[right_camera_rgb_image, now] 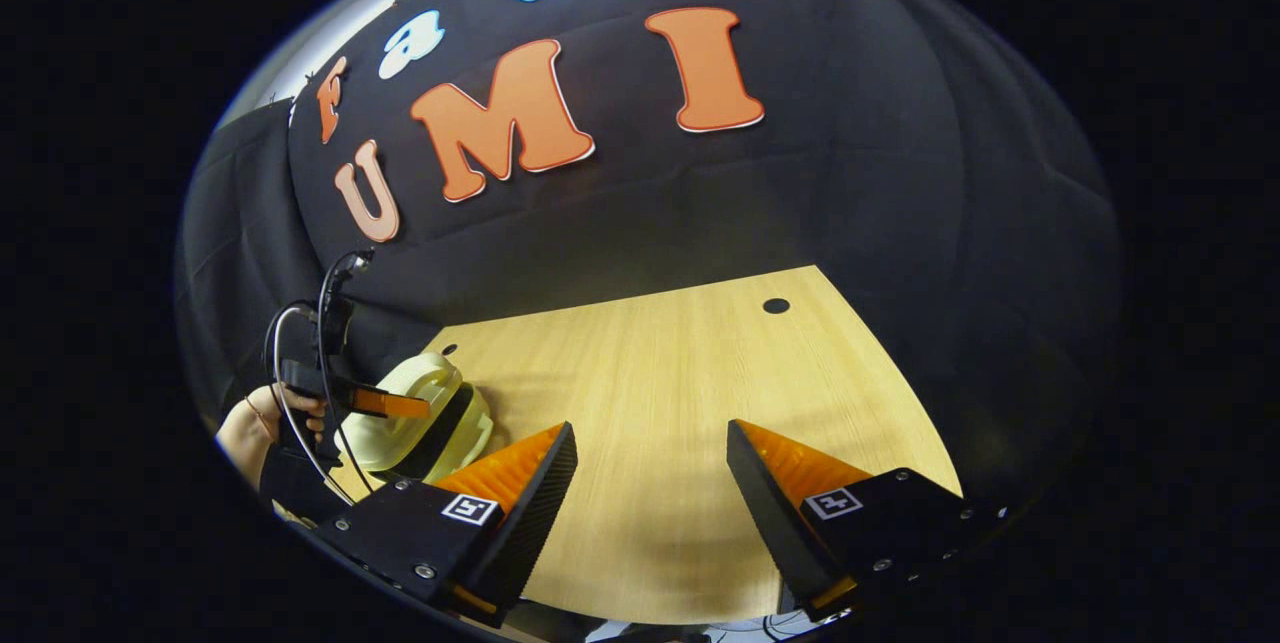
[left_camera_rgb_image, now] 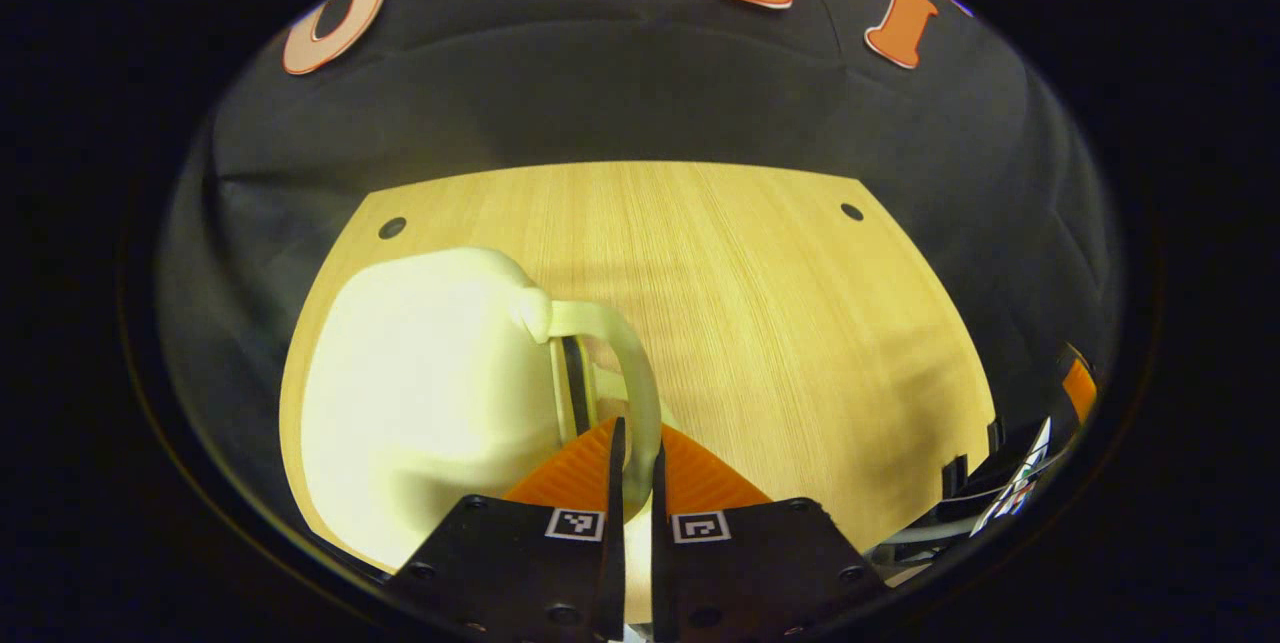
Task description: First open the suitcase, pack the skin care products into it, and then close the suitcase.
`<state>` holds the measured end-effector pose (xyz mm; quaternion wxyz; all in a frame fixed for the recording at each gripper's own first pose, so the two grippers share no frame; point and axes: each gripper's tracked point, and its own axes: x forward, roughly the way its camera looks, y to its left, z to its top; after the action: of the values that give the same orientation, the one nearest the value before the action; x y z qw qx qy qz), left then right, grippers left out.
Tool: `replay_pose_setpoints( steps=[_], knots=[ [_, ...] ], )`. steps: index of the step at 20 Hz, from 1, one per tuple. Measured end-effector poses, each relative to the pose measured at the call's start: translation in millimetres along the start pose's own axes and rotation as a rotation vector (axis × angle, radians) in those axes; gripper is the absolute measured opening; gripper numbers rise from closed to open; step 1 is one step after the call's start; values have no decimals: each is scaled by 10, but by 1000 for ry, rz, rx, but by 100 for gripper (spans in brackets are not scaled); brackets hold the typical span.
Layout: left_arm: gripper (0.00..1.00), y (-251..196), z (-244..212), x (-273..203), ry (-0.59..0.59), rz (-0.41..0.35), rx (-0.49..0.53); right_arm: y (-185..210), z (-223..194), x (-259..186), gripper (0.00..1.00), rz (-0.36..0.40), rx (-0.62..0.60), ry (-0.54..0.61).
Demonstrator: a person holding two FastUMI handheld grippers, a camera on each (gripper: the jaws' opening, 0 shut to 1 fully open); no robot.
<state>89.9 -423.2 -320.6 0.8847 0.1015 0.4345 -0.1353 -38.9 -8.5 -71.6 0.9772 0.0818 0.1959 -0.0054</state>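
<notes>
Early on, I judge — left tongs pinch the handle of the suitcase, lid barely ajar; right tongs wide over the bench.

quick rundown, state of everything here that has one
suitcase: standing on the table, lid slightly ajar in the right gripper view
suitcase handle: pinched between the left tool's fingers
left tool: shut on the handle
right tool: open, holding nothing, above the table
</notes>
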Motion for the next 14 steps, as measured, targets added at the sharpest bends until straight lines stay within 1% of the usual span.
replay_pose_setpoints(
  steps=[1,3,4,5,6,7,8,10,11,12,14],
  knots=[
    [11,-34,-38,100,17,-5,8,-48,-32,-17,96,-9,2,9],
    [23,-115,-169,261,51,-6,-19,-100,-68,-56,96,-16,-2,23],
    [25,-129,-194,299,58,-6,-33,-126,-60,-66,96,-22,-12,24],
    [30,-141,-202,319,64,-7,-58,-149,-62,-66,95,-28,-26,28],
    [33,-171,-186,325,63,-23,-85,-170,-54,-51,96,-34,-38,31],
    [32,-156,-167,288,63,-19,-108,-173,-51,-57,96,-35,-44,34],
    [34,-173,-150,302,60,-18,-130,-147,-40,-43,96,-29,-43,37],
    [76,-287,-15,196,27,-44,-160,-75,-11,-17,96,-3,-41,30],
    [77,-311,67,110,3,-30,-154,-40,5,6,95,6,-45,25],
    [83,-342,175,-8,-31,-19,-147,6,41,33,96,14,-50,17],
    [83,-471,494,-326,-147,-30,-158,110,146,90,95,29,-61,-7]
  ],
)
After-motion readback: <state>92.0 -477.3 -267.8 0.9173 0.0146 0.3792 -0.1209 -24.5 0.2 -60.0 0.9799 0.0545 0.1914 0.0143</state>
